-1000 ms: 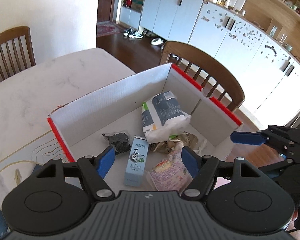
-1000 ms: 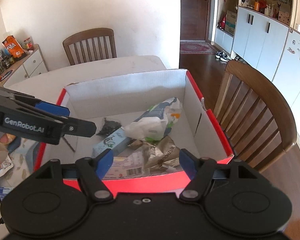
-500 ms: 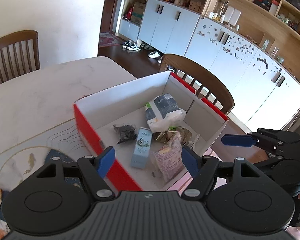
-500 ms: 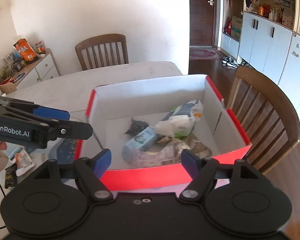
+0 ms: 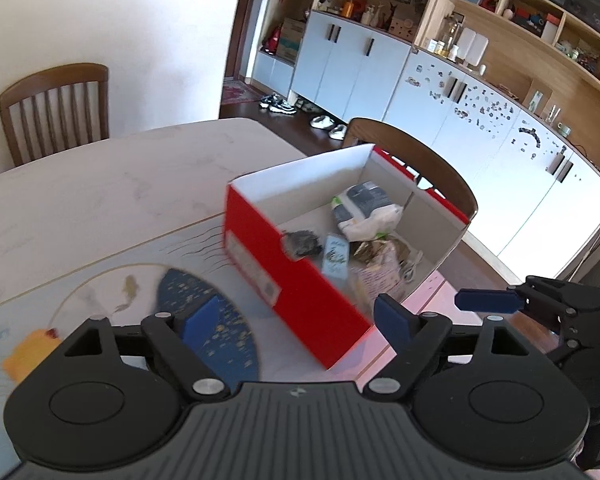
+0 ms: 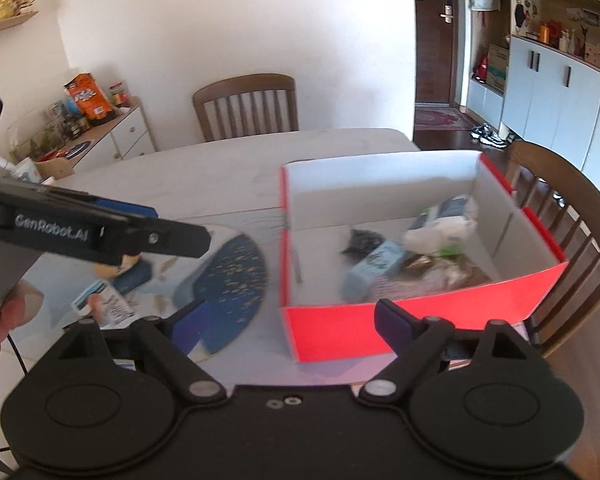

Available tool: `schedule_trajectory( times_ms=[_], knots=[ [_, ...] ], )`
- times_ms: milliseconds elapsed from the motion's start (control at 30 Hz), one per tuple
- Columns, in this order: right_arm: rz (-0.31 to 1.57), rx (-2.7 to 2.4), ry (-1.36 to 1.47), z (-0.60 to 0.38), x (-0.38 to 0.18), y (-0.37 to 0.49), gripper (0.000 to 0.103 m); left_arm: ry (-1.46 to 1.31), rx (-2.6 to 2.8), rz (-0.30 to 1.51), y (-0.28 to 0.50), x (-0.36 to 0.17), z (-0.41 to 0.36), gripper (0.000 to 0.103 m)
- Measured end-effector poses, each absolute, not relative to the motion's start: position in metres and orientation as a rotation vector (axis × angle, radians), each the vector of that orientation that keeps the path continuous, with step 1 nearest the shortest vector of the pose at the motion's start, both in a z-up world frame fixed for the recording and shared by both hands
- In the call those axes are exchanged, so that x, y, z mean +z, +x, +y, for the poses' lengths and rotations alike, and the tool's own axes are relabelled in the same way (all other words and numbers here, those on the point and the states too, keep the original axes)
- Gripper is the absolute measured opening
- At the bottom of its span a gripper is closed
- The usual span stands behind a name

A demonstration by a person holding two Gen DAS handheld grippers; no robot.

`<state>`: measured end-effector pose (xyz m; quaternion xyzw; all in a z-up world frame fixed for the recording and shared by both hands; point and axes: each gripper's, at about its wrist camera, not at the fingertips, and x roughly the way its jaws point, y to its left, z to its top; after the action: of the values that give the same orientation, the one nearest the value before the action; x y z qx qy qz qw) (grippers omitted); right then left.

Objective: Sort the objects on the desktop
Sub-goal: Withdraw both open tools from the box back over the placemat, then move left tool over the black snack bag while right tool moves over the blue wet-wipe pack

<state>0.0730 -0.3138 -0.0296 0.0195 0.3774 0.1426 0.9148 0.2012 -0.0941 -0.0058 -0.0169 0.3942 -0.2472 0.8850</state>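
Left tongs (image 5: 296, 320) and right tongs (image 6: 288, 320): both spread, empty, jaws just widened. Red box (image 6: 420, 328) on surface (image 6: 220, 168), already holds packets. Loose packet (image 6: 108, 306) near left tongs. Advice: descend squarely over packet, pinch across narrow side.

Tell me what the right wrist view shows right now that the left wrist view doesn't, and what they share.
Only the right wrist view shows the small packets lying loose on the table left of the box, the side cabinet with an orange snack bag, and the person's hand on the left gripper's handle. Only the left wrist view shows the long wall of white cupboards and a yellow item at the table's near left. Both show the red box with its pile of packets, the blue round mat, and both grippers with nothing between their jaws, which have just been opening.
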Motion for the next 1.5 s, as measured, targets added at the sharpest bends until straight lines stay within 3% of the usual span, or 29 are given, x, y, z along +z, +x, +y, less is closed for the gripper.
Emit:
schedule_trajectory(
  times_ms=[167, 267, 300, 833, 1500],
  knots=[
    [0.783, 0.313, 0.034, -0.282, -0.033, 0.06, 0.09, -0.026, -0.485, 0.823, 0.189, -0.011, -0.062, 0.088],
    [0.791, 0.323, 0.028, -0.265, -0.036, 0.054, 0.09, -0.024, -0.472, 0.816, 0.184, -0.013, -0.043, 0.102],
    [0.793, 0.326, 0.027, -0.259, -0.037, 0.051, 0.09, -0.021, -0.467, 0.812, 0.182, -0.014, -0.036, 0.103],
    [0.832, 0.402, -0.04, -0.172, -0.073, 0.024, 0.092, -0.003, -0.404, 0.861, 0.154, -0.057, 0.04, 0.103],
    [0.876, 0.401, -0.105, -0.115, -0.129, 0.031, 0.097, -0.03, -0.335, 0.956, 0.153, -0.095, 0.08, 0.103]
  ],
)
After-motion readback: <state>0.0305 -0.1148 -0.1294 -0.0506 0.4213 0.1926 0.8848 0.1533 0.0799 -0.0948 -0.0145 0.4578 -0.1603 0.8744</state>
